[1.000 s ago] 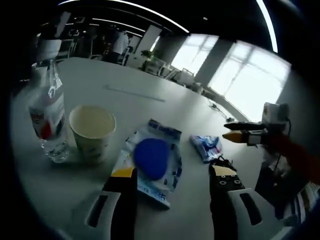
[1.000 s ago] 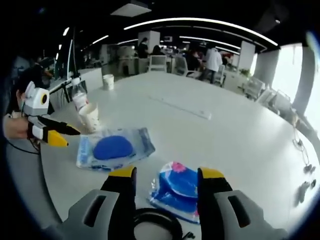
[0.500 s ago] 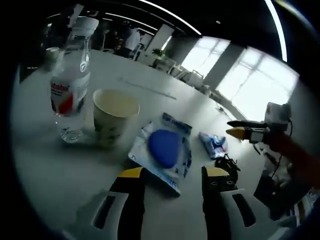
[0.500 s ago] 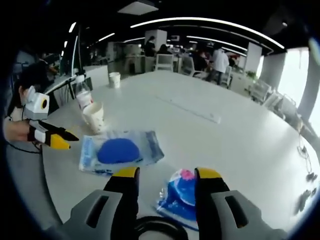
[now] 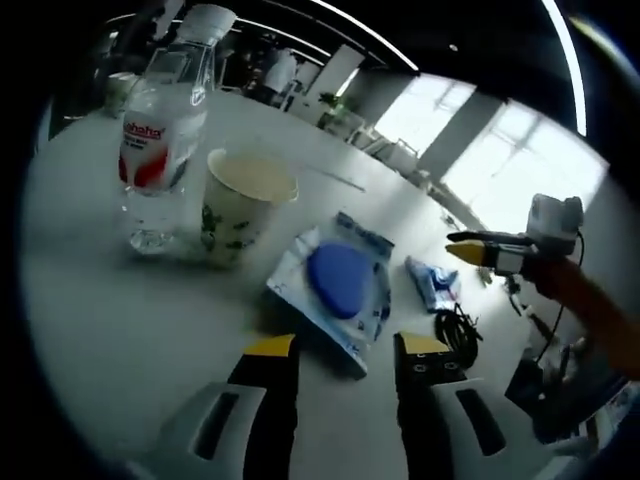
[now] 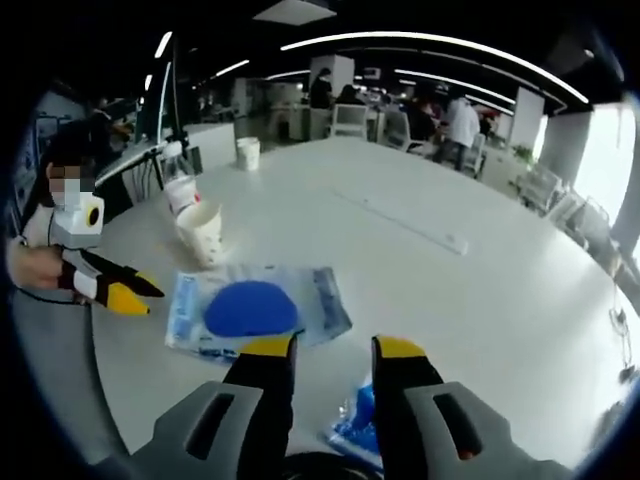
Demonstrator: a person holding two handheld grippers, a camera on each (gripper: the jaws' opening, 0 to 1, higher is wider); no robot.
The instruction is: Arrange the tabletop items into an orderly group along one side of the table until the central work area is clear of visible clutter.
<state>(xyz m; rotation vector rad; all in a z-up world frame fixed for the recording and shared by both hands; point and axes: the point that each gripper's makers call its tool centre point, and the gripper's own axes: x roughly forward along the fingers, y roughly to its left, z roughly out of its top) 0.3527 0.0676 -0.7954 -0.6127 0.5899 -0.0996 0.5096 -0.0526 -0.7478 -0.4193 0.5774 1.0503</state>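
Where the left gripper (image 5: 345, 350) rises from the bottom of its own view, its 2 yellow-tipped jaws stand apart with nothing between them, hovering over the near edge of the clear packet with the blue disc (image 5: 338, 284). Beyond that packet, to the left, a paper cup (image 5: 243, 203) stands upright on the white counter (image 5: 110, 310), and a water bottle (image 5: 162, 132) with a red label stands just beside it. To the right of the packet lies a small blue snack pack (image 5: 432, 283), with a coiled black cable (image 5: 460, 327) next to it.

In the right gripper view, the right gripper (image 6: 333, 352) has its 2 jaws set narrowly apart, and the blue snack pack (image 6: 362, 415) lies partly hidden just below and between them; whether they touch it I cannot tell. Just ahead lies the packet (image 6: 252, 308), then the cup (image 6: 204, 233) and bottle (image 6: 180, 189) further off to the left. A second white cup (image 6: 246, 153) stands well apart, at the far side of the counter (image 6: 450, 290). People sit and stand in the office background.
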